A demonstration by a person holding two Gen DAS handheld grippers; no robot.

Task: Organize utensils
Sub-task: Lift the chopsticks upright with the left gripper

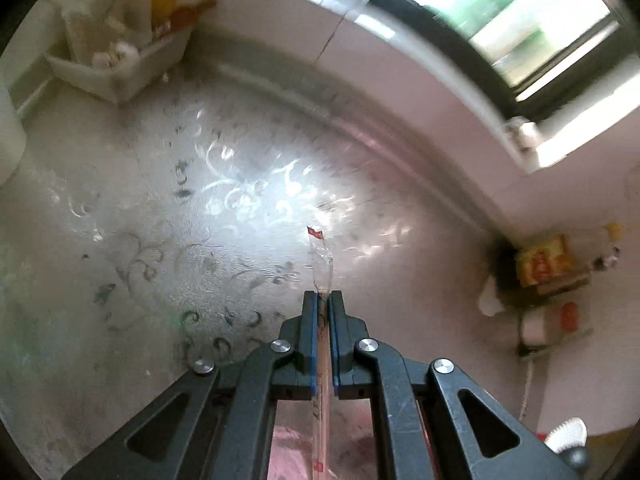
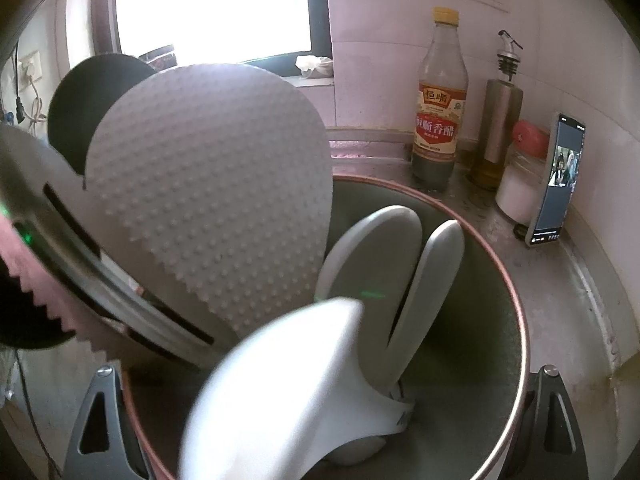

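My left gripper (image 1: pixel 323 296) is shut on a thin utensil in a clear plastic wrapper (image 1: pixel 322 264). The wrapper's red-tagged tip sticks out past the fingertips, above the patterned counter (image 1: pixel 180 200). In the right wrist view a round utensil holder with a pink rim (image 2: pixel 516 280) fills the gap between the two fingers of my right gripper (image 2: pixel 324 380), which is shut on its sides; the fingertips are hidden behind it. Inside stand a dimpled grey rice paddle (image 2: pixel 212 200), a black spatula (image 2: pixel 80 112), a slotted metal turner (image 2: pixel 60 240), white spoons (image 2: pixel 376 256) and a white ladle (image 2: pixel 288 380).
A white bin of packets (image 1: pixel 120 60) sits at the counter's far left, and a corner shelf with boxes (image 1: pixel 544 268) on the right. Behind the holder stand a vinegar bottle (image 2: pixel 438 120), an oil dispenser (image 2: pixel 498 120), a red-lidded jar (image 2: pixel 520 184) and a propped phone (image 2: pixel 558 180).
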